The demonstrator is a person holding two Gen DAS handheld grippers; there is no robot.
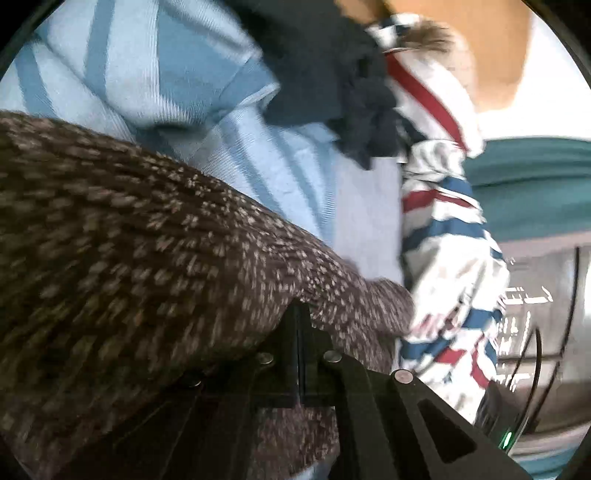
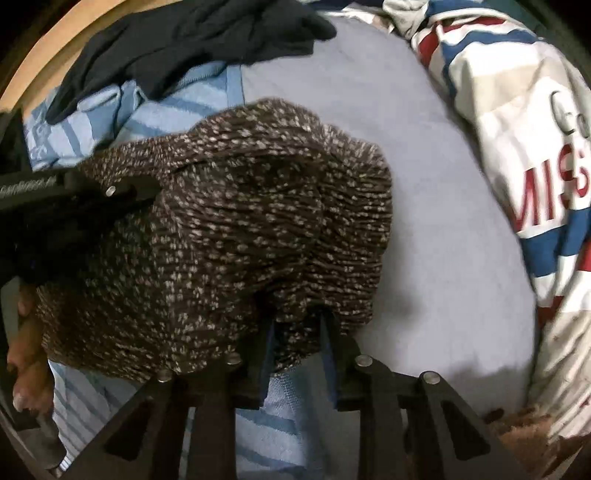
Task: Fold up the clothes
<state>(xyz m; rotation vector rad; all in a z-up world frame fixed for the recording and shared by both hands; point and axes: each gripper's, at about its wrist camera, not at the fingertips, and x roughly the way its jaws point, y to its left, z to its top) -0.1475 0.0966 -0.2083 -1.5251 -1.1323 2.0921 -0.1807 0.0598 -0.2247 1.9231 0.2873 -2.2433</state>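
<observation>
Your left tool [image 1: 300, 314] is pinched tight on the edge of the brown flecked knit [image 1: 129, 240], which drapes off to its left and fills that side of its view. Your right tool [image 2: 295, 325] points straight down with its fingers [image 2: 263, 347] a narrow way apart; a fold of the same knit [image 2: 240, 229] sits between them, and whether the pads still press on it cannot be told. The knit is chunky, dark brown with pale specks, bunched in a rounded heap on the lavender surface [image 2: 424, 184], just ahead of the right tool. The left tool enters that view from the left, with a hand [image 2: 27, 354] below it.

Writing: on the white garment with red and blue stripes [image 2: 517, 147], right of the right tool, red letters "MIS" read clearly; the rest is cut off.

Beyond the knit lie a light blue striped towel [image 2: 110, 122] and, farther still, a crumpled dark navy garment [image 2: 192, 33]. Nothing lies between either tool and the knit.
</observation>
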